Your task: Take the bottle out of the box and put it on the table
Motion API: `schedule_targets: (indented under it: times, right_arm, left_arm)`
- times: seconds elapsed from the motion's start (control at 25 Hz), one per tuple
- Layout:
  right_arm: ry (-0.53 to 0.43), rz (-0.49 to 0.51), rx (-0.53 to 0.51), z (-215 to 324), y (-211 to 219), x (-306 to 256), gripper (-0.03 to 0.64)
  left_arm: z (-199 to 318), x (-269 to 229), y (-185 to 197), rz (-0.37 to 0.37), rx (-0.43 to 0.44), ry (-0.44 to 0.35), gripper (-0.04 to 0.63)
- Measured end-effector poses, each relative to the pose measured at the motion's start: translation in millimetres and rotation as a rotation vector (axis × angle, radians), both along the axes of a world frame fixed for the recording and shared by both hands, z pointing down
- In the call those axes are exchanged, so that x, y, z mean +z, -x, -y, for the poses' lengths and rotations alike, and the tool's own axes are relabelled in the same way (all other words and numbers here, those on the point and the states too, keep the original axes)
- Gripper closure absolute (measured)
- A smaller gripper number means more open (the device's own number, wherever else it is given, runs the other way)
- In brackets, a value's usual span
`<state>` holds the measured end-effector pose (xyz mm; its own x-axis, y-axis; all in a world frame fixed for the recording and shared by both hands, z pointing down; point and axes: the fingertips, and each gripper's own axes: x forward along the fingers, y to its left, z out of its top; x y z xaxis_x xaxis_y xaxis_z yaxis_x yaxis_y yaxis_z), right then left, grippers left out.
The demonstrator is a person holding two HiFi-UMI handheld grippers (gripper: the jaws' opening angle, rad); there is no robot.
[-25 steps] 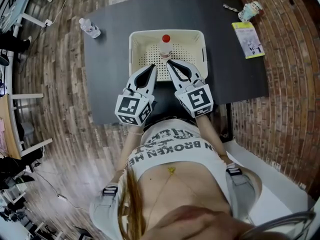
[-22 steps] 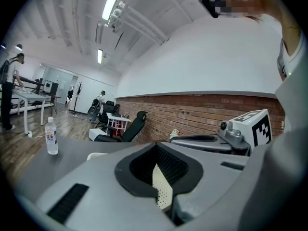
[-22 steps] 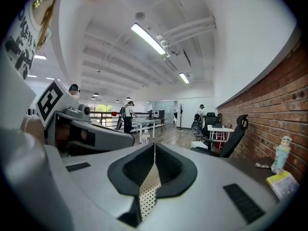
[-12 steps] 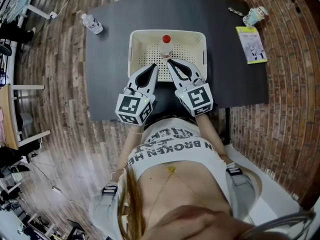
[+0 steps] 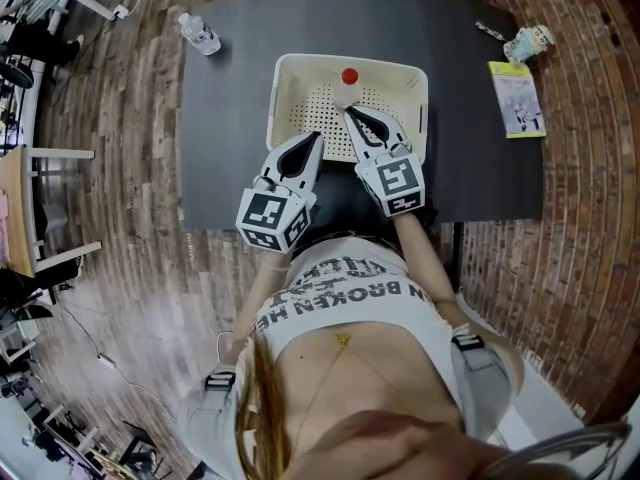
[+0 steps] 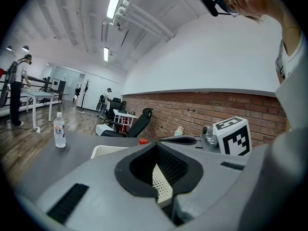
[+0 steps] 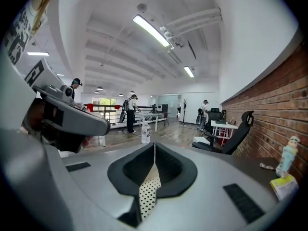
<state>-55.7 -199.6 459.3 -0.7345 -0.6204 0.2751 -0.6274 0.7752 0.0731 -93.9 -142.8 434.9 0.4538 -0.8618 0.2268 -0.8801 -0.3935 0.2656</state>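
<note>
A clear bottle with a red cap (image 5: 349, 77) stands in the cream perforated box (image 5: 290, 73) on the dark table (image 5: 225, 128). My right gripper (image 5: 349, 114) is shut with nothing in it; its tips reach over the box to just in front of the bottle, and whether they touch it cannot be told. My left gripper (image 5: 317, 138) is also shut and holds nothing, at the box's near rim. In the left gripper view only the red cap (image 6: 143, 141) shows past the shut tips (image 6: 155, 146). In the right gripper view the jaws (image 7: 154, 145) hide that bottle.
A second clear bottle (image 5: 203, 35) stands at the table's far left corner and shows in both gripper views (image 6: 59, 130) (image 7: 145, 133). A yellow booklet (image 5: 518, 98) and a small figurine (image 5: 528, 41) lie at the far right. Brick wall right; office chairs and people beyond.
My right gripper has moved forward and down over the box, closer to the red-capped bottle. The left gripper has stayed at the near rim. Both stay shut.
</note>
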Motion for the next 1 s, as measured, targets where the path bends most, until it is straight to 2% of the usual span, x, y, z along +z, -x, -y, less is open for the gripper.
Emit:
schedule_targets:
  times: [0.28, 0.52, 0.56, 0.64, 0.72, 1.0]
  right_arm:
    - [0.036, -0.043, 0.033, 23.5, 1.8, 21.8, 0.604]
    - [0.049, -0.052, 0.124, 46.1, -6.1, 33.5, 0.603]
    - [0.057, -0.045, 0.134, 49.7, -7.0, 35.8, 0.588]
    - [0.076, -0.031, 0.147, 56.4, -7.1, 40.5, 0.502]
    - [0.083, -0.029, 0.153, 63.5, -5.4, 44.5, 0.457]
    - [0.105, -0.035, 0.114, 83.3, 8.9, 54.6, 0.434]
  left_arm:
    - [-11.8, 8.5, 12.6, 0.007, -0.043, 0.033, 0.591]
    - [-20.3, 14.5, 23.8, 0.009, -0.076, 0.056, 0.591]
    - [-21.3, 15.4, 25.6, 0.009, -0.083, 0.059, 0.591]
    - [-23.5, 17.8, 29.9, 0.011, -0.098, 0.066, 0.591]
    - [-25.4, 21.0, 35.0, 0.015, -0.115, 0.074, 0.591]
    - [-36.2, 26.1, 52.1, 0.018, -0.178, 0.106, 0.591]
